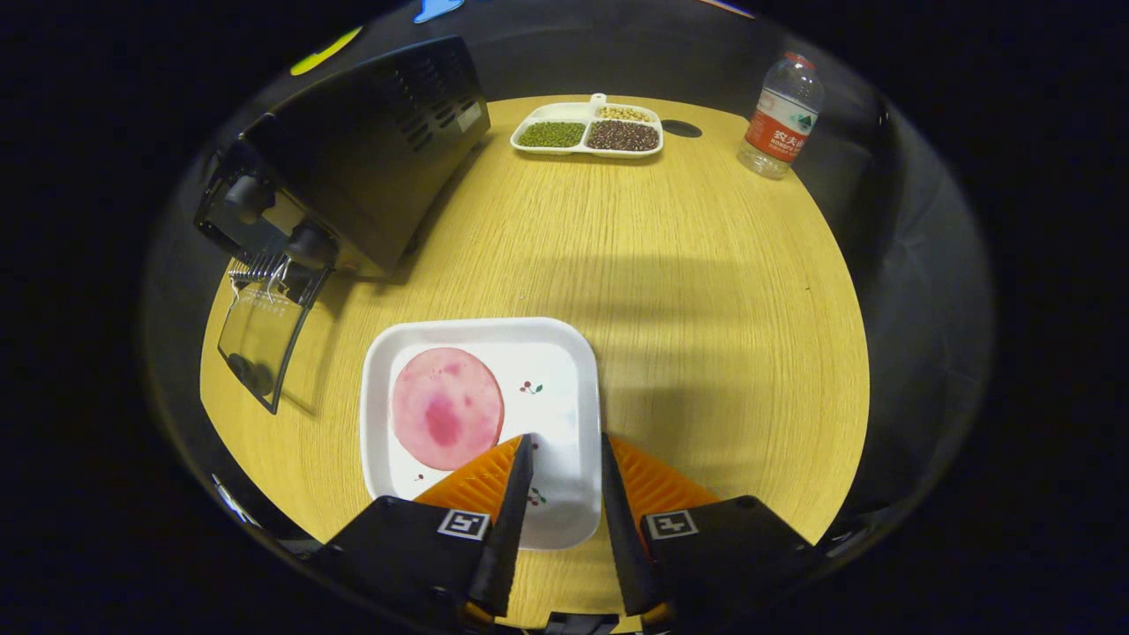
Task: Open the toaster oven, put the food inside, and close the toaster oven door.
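Observation:
A black toaster oven (353,159) stands at the far left of the round wooden table (706,291), its glass door (260,339) folded down open with a wire rack showing at the mouth. A square white plate (564,370) lies just ahead of my fingers, carrying a round pink slice of food (447,407) on its left half. My gripper (564,445) hovers over the plate's near right part, open, with only bare plate between the fingertips. The left fingertip sits beside the slice's near edge.
A white divided dish (588,132) with green, brown and pale beans sits at the table's far side. A clear water bottle (781,115) with a red label stands to the far right. A dark hole (681,129) marks the tabletop near the dish.

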Demonstrator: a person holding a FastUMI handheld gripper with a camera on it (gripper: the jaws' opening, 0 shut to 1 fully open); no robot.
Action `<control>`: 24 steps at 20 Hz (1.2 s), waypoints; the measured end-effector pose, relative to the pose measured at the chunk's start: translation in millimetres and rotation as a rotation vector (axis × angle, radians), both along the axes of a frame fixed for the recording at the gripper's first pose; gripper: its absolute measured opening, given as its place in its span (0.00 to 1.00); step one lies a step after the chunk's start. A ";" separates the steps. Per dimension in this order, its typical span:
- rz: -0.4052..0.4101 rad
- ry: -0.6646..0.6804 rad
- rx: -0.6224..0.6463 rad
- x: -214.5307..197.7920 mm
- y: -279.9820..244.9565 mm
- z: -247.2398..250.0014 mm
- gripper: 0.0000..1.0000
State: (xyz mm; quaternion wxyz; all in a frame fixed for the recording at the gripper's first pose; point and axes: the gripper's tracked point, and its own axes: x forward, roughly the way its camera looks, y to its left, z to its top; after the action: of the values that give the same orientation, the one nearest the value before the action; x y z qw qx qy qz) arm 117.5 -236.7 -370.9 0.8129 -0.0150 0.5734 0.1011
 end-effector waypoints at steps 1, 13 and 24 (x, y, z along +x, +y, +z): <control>0.007 0.009 -0.009 -1.4 -1.9 -0.3 0.47; 0.065 0.112 0.132 -8.2 -2.0 -0.3 0.02; 0.009 0.163 0.230 -31.3 -15.8 1.6 0.02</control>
State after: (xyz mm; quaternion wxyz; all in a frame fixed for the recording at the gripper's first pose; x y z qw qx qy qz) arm 86.1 -252.4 -369.3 0.7594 0.0840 0.6222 0.1710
